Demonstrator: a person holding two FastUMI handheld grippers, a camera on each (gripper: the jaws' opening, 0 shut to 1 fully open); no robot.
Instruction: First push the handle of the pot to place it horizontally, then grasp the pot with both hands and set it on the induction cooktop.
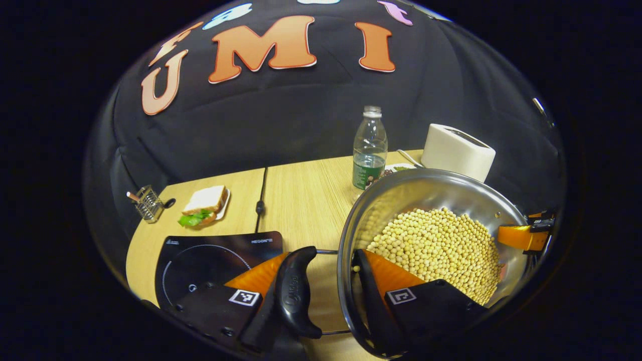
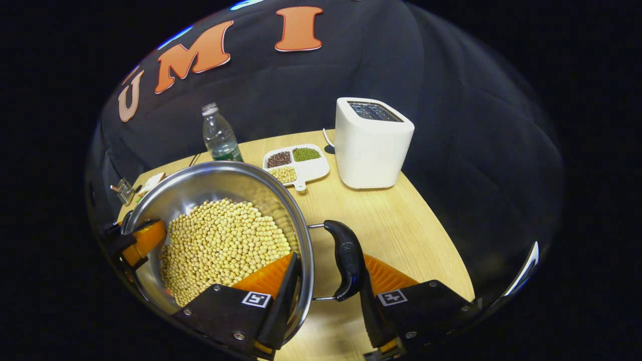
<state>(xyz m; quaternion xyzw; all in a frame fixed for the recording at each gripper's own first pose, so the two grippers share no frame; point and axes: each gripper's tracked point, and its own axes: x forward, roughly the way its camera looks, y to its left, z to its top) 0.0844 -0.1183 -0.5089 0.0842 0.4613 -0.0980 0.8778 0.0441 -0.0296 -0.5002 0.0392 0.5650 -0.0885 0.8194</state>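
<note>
A steel pot point(image 1: 426, 176) filled with soybeans point(image 1: 441, 245) sits to the right of the black induction cooktop point(image 1: 210, 260). My left gripper point(image 1: 323, 255) is shut on the pot. One finger presses its black side handle point(image 1: 296, 291) from outside, the other is inside the wall. In the right gripper view, my right gripper point(image 2: 328, 260) clamps the opposite handle point(image 2: 346, 260) and the pot's point(image 2: 215, 168) rim the same way. Each gripper shows across the pot in the other's view, the right gripper point(image 1: 524, 235) and the left gripper point(image 2: 140, 240). I cannot tell whether the pot's base touches the table.
On the wooden table point(image 1: 301, 195) a water bottle point(image 1: 369, 150) and a white toaster point(image 2: 371, 145) stand behind the pot, with a divided dish of beans point(image 2: 296, 163) between them. A sandwich on a plate point(image 1: 205, 205) and a wire holder point(image 1: 148, 203) lie beyond the cooktop.
</note>
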